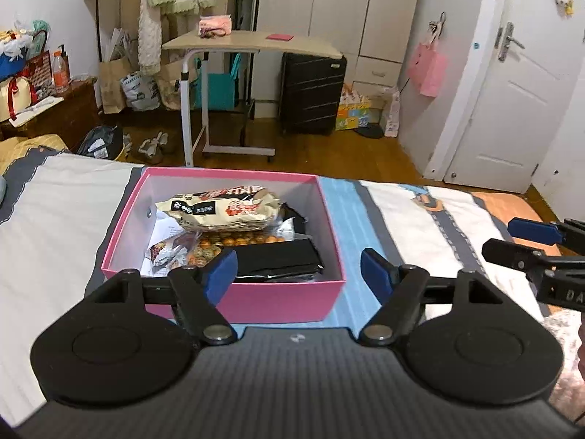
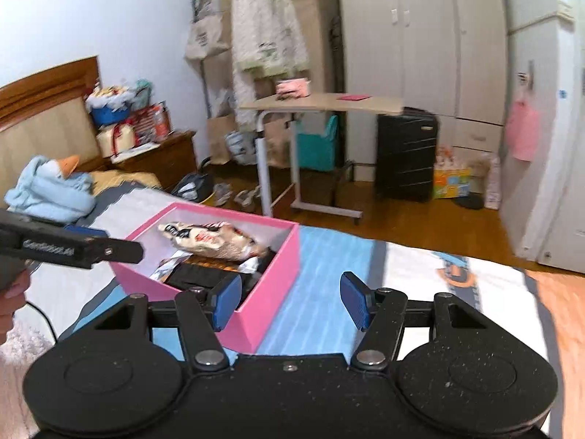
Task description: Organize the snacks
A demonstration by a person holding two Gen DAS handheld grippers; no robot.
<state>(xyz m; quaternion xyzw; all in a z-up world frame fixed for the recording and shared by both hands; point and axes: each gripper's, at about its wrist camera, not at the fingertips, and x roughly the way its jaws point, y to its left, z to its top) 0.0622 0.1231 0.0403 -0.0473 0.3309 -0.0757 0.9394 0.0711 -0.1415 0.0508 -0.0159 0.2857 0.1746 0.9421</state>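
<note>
A pink box (image 1: 278,301) sits on the bed and holds several snacks: a cream noodle packet (image 1: 223,208) on top, a black packet (image 1: 278,258) at the front, an orange patterned bag (image 1: 234,241) and small wrapped snacks (image 1: 166,252). My left gripper (image 1: 298,270) is open and empty, just above the box's near wall. My right gripper (image 2: 290,300) is open and empty, to the right of the box (image 2: 270,285), over the blue stripe of the sheet. The right gripper also shows at the right edge of the left wrist view (image 1: 533,237).
The bed sheet (image 1: 402,212) is striped white, grey and blue. A light blue plush (image 2: 51,186) lies near the headboard. Beyond the bed stand a rolling table (image 1: 252,45), a black suitcase (image 1: 310,91), bags on the floor and a wardrobe.
</note>
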